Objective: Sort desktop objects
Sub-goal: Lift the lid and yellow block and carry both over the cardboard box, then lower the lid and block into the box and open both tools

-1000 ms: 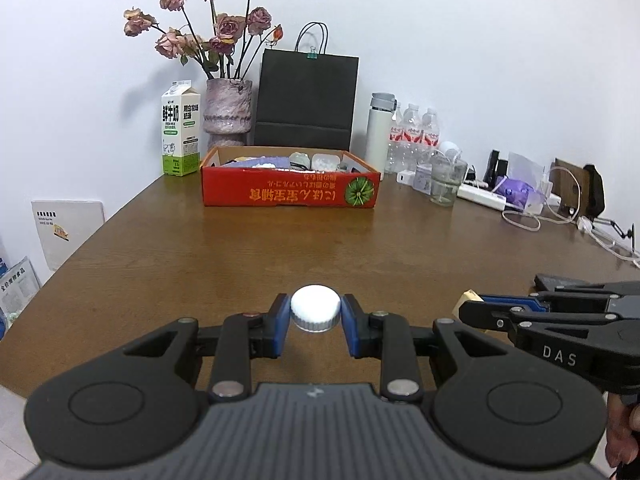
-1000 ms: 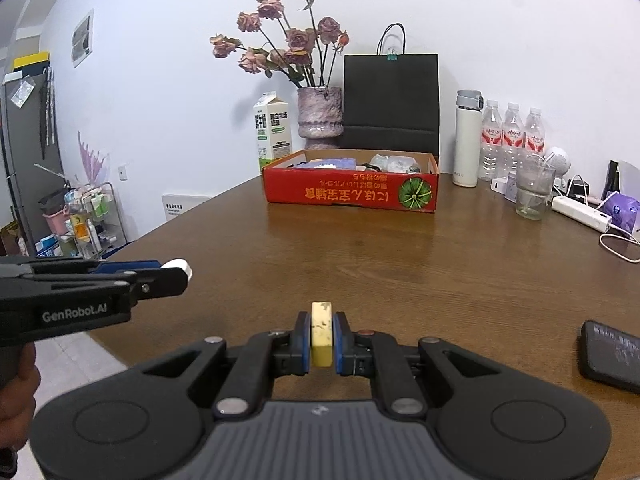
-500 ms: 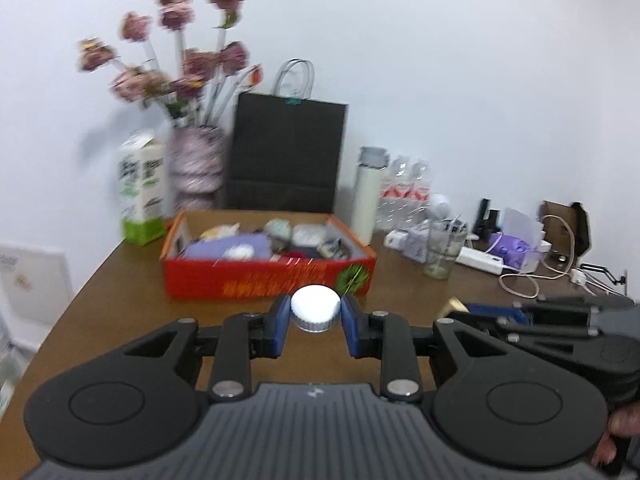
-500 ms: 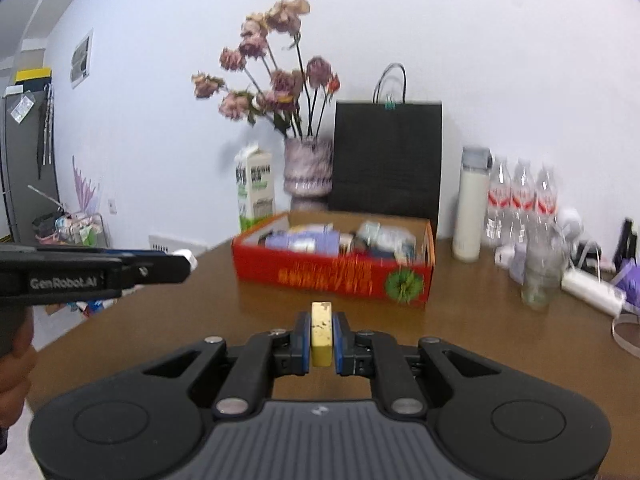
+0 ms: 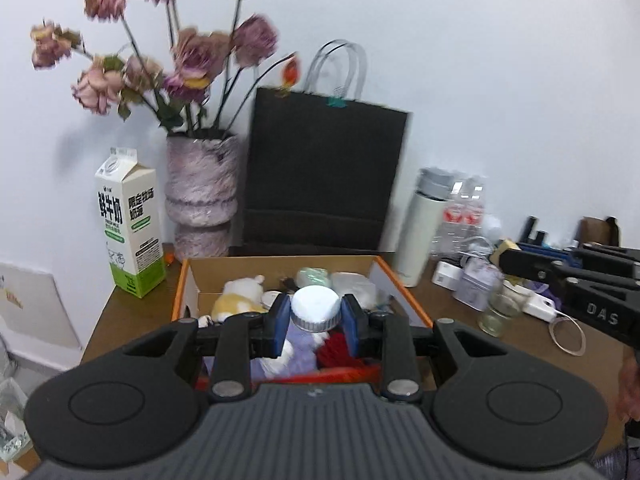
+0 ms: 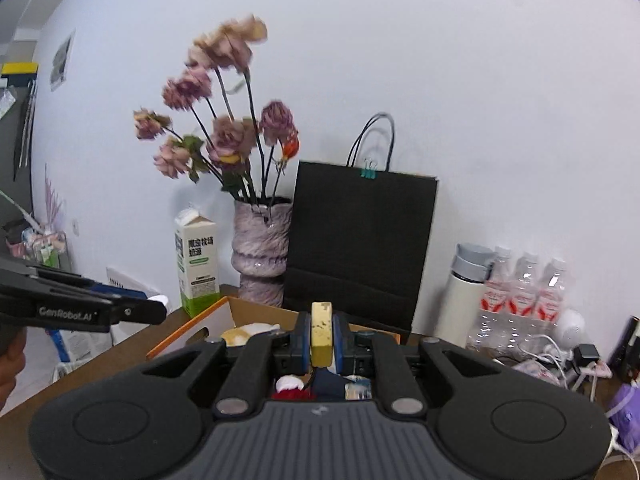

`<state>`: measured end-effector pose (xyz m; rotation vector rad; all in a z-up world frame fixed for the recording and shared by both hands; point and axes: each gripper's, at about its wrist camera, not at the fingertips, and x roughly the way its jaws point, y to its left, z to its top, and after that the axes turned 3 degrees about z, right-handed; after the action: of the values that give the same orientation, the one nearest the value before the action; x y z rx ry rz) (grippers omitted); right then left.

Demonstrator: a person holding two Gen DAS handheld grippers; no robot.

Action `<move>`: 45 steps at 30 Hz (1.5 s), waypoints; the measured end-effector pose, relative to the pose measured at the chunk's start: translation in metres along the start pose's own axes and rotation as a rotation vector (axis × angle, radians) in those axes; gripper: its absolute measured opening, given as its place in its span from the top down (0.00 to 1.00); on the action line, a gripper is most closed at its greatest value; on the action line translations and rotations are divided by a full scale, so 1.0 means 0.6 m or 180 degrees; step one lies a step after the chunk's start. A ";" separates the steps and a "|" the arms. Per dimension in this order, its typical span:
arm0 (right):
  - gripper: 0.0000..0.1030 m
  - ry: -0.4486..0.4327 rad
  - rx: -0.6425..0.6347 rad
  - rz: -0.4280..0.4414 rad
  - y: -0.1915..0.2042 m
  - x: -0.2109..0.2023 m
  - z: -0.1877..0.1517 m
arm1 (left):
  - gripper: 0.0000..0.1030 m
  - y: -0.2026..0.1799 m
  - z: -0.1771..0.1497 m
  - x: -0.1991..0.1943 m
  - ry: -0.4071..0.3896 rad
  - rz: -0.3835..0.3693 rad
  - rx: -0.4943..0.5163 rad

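The left gripper (image 5: 315,317) clamps a white-capped jar (image 5: 315,308), the right gripper (image 6: 321,340) a yellow eraser (image 6: 321,334); release both low, inside the cardboard box (image 5: 280,266).

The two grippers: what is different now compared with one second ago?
Both grippers moved forward over the table to the box, now hanging over its contents. Nothing was released: the left gripper still grips the white cap, the right gripper the yellow piece.
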<state>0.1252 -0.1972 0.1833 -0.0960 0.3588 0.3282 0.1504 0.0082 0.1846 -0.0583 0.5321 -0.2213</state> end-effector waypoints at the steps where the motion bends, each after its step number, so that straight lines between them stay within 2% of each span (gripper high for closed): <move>1: 0.90 0.0048 0.0044 0.0042 -0.008 0.019 0.011 | 0.72 0.008 0.015 0.020 0.0058 0.0029 -0.0019; 5: 0.90 0.0388 0.0101 0.0086 -0.042 0.113 0.044 | 0.72 0.043 0.059 0.101 0.0301 0.0190 -0.0105; 8: 0.90 0.0702 0.0278 0.0156 -0.073 0.183 0.046 | 0.72 0.069 0.075 0.165 0.0477 0.0328 -0.0138; 12: 0.90 0.1082 0.0453 0.0090 -0.114 0.274 0.018 | 0.72 0.113 0.070 0.256 0.0702 0.0470 -0.0259; 15: 0.90 0.1287 0.0488 -0.0081 -0.138 0.335 -0.007 | 0.72 0.137 0.054 0.310 0.0740 0.0420 -0.0275; 19: 0.90 0.1470 0.0507 -0.0241 -0.162 0.395 -0.039 | 0.72 0.160 0.032 0.372 0.0857 0.0579 -0.0335; 23: 0.89 0.1593 0.0559 -0.0266 -0.181 0.441 -0.066 | 0.72 0.173 0.020 0.416 0.0945 0.0722 -0.0278; 28: 0.88 0.1615 0.0447 -0.0374 -0.182 0.474 -0.073 | 0.68 0.180 0.024 0.448 0.0956 0.0614 -0.0280; 32: 0.85 0.1567 0.0473 -0.0370 -0.189 0.482 -0.069 | 0.47 0.171 0.036 0.456 0.0937 0.0538 -0.0250; 34: 0.82 0.1543 0.0521 -0.0352 -0.193 0.482 -0.065 | 0.46 0.163 0.041 0.455 0.0908 0.0575 -0.0183; 35: 0.81 0.1540 0.0533 -0.0342 -0.193 0.481 -0.064 | 0.41 0.160 0.043 0.452 0.0900 0.0604 -0.0147; 36: 0.79 0.1536 0.0534 -0.0332 -0.192 0.478 -0.061 | 0.32 0.159 0.046 0.450 0.0910 0.0610 -0.0147; 39: 0.69 0.1541 0.0559 -0.0279 -0.189 0.469 -0.053 | 0.21 0.166 0.052 0.441 0.1002 0.0493 -0.0274; 43: 0.45 0.1527 0.0557 -0.0297 -0.175 0.445 -0.034 | 0.07 0.157 0.059 0.410 0.1100 0.0421 -0.0299; 44: 0.40 0.1530 0.0539 -0.0304 -0.171 0.438 -0.029 | 0.00 0.151 0.061 0.400 0.1109 0.0459 -0.0290; 45: 0.38 0.1550 0.0531 -0.0295 -0.166 0.430 -0.023 | 0.00 0.146 0.061 0.392 0.1113 0.0547 -0.0278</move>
<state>0.3815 -0.2162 0.0809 -0.0270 0.8596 0.1786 0.3832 0.0404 0.0895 -0.0588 0.8910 -0.0387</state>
